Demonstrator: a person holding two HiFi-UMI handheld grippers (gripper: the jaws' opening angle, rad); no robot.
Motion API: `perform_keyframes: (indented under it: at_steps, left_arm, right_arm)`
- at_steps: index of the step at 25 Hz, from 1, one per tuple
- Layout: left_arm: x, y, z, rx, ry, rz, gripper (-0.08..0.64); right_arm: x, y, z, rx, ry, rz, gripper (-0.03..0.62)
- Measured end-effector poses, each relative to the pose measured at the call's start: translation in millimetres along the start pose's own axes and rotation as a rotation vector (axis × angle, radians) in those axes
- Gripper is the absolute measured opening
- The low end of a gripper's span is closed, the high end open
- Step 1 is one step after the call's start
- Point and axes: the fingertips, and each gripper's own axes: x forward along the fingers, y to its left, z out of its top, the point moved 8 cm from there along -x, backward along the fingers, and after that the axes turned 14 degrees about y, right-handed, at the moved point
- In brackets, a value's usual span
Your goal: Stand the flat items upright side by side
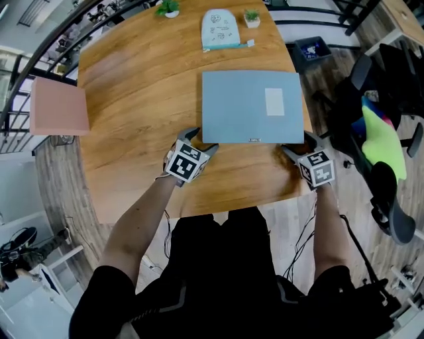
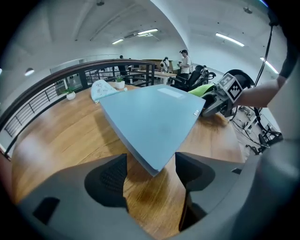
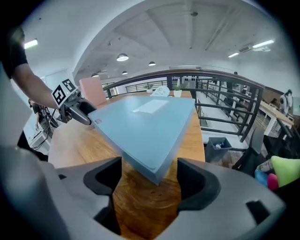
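The wooden desk [image 1: 132,79] carries little besides the task's thing. At the far edge stand two small potted plants [image 1: 168,8] [image 1: 252,18], with a white pouch with drawings [image 1: 220,29] lying between them, well apart from the tools. A pink flat panel [image 1: 58,106] sits at the desk's left edge (whether it rests on the desk or stands beside it cannot be told). Off the desk to the right are a dark bin [image 1: 311,48] on the floor and an office chair [image 1: 391,198] draped with a yellow-green cloth [image 1: 381,139]. Nothing stands between the tools and the book.

The pale blue book [image 1: 238,109] is on the desk's near half, cover upward, just in front of the person. Its long axis runs left to right across the desk, with the short sides pointing away from the person. A white label [image 1: 274,101] sits on the right half of the cover, and a small tag [image 1: 254,140] shows at the near edge.

The left tool [image 1: 201,140] is at the book's near left corner; its jaws stand wide apart with that corner reaching in between them (the pale page edge shows there), and they clamp nothing. The right tool [image 1: 299,145] is at the near right corner in the same manner: jaws spread wide, the corner between them, no grip on it.
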Motion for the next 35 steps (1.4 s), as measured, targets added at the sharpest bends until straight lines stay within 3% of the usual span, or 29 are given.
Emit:
perform_keyframes:
  at_steps: [13,24,29,35]
  left_arm:
    - [5,-11,1,0.063,0.061,-0.016,0.307]
    - [-5,-7,-32,0.039,0.091,-0.009,0.275]
    - [-7,-3,-45,-0.005,0.076,-0.075,0.268]
    - [-12,4,-55,0.036,0.119,-0.107,0.262]
  right_arm:
    - [2,-2,7,-0.038,0.023,0.018,0.353]
    - [-34,31,54,-0.205,0.041,-0.060,0.351]
    - [-55,49,80,-0.302,0.046,-0.122,0.353]
    - [-82,76,118,-0.416,0.048,-0.201,0.353]
